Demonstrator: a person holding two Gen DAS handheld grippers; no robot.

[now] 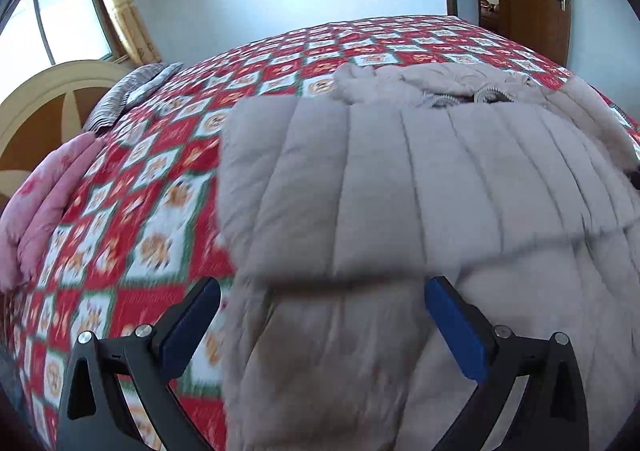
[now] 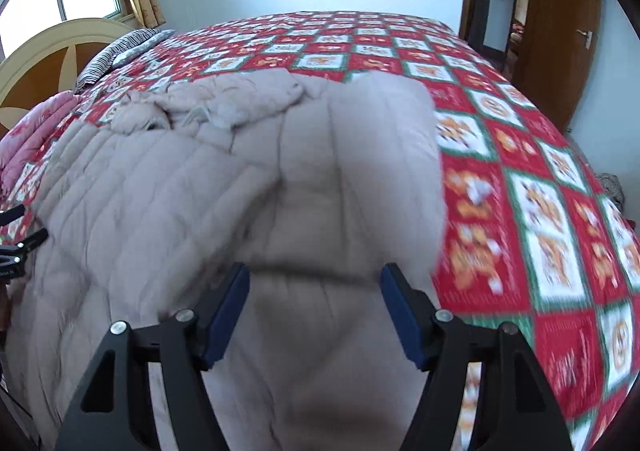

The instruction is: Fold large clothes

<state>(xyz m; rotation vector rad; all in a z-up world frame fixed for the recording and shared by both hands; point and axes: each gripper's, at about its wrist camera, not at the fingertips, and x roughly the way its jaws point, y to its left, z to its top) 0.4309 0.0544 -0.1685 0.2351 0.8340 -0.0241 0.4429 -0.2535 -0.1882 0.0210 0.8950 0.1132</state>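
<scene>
The left gripper point(image 1: 322, 287) stood with its blue-padded fingers spread wide and nothing pinched between them. Directly ahead of it and beneath it lay the beige quilted padded coat point(image 1: 400, 179), folded over so that an upper layer ended in a straight edge just beyond the fingertips. The coat rested on the bed with a red, white and green checked cover point(image 1: 168, 187), which stretched away to the gripper's left and far ahead. The right gripper point(image 2: 315, 271) was likewise spread, its pads clear of the fabric, with the same coat point(image 2: 240, 179) under it and reaching off to its left. The bed cover point(image 2: 520, 191) ran along this gripper's right. A pink folded quilt point(image 1: 44, 191) lay far to the left gripper's left, near a striped grey pillow point(image 1: 124, 95).
</scene>
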